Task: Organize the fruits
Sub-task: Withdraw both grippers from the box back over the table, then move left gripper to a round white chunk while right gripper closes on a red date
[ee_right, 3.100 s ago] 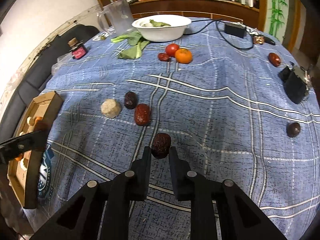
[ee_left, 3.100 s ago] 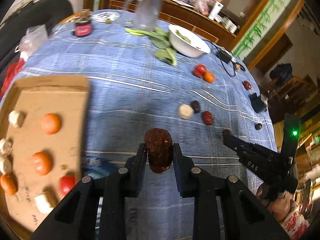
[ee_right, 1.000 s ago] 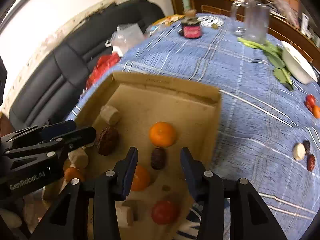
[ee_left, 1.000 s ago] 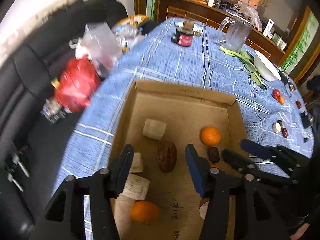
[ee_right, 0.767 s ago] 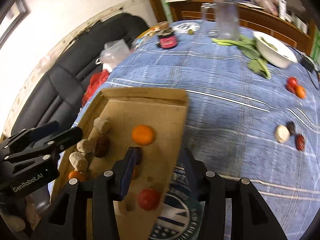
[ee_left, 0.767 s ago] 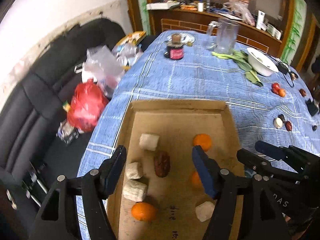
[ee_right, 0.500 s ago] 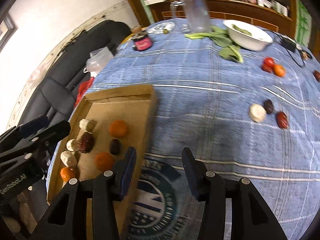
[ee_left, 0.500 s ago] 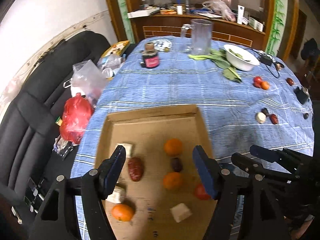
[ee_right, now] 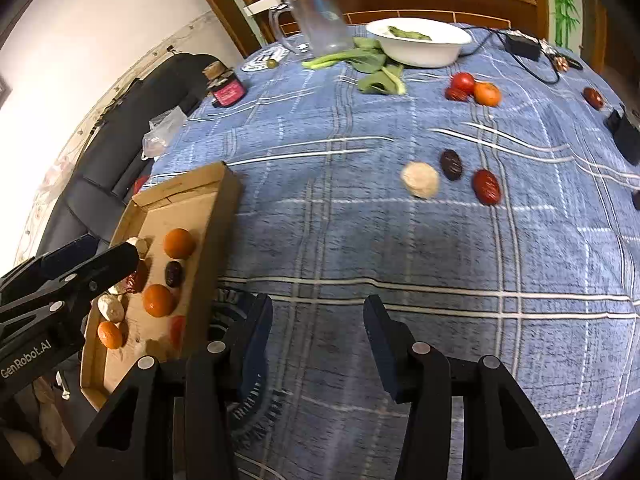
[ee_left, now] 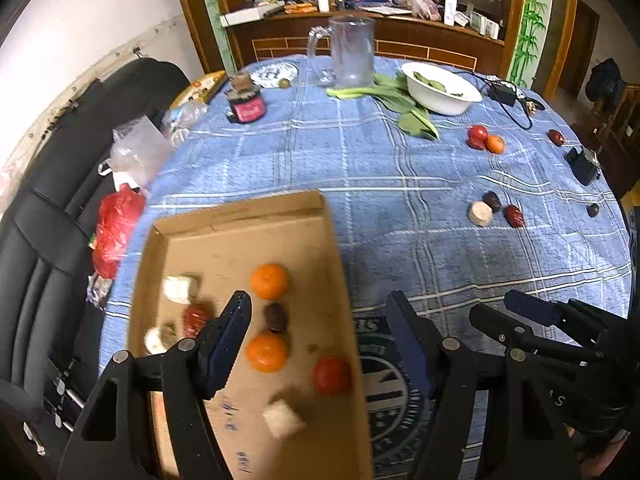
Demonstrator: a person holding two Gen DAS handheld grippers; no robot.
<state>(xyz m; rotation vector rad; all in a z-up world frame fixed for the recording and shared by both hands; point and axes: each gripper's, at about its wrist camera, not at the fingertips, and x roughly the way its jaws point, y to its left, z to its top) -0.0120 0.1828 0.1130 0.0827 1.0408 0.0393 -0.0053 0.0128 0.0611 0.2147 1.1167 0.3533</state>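
A cardboard tray (ee_left: 304, 216) lies at the table's near left edge and holds oranges (ee_left: 269, 281), a dark date (ee_left: 275, 317), a red date (ee_left: 195, 317), a tomato (ee_left: 331, 375) and pale chunks. My left gripper (ee_left: 318, 320) is open and empty above the tray's right edge. My right gripper (ee_right: 318, 316) is open and empty above the blue cloth, right of the tray (ee_right: 216, 208). Loose on the cloth lie a pale round piece (ee_right: 420, 180), a dark date (ee_right: 451, 164) and a red date (ee_right: 486, 187).
Further back lie a tomato (ee_right: 463, 81) and an orange (ee_right: 487, 93), greens (ee_right: 372, 68), a white bowl (ee_right: 420, 46), a glass jug (ee_right: 320, 20) and a small jar (ee_right: 226, 88). A black device (ee_right: 624, 132) sits at the right edge. A black sofa (ee_left: 48, 200) with bags stands left.
Both grippers let go of their dates in the tray, opened, and pulled back and swung right toward the table's middle. The two dates now lie in the tray.
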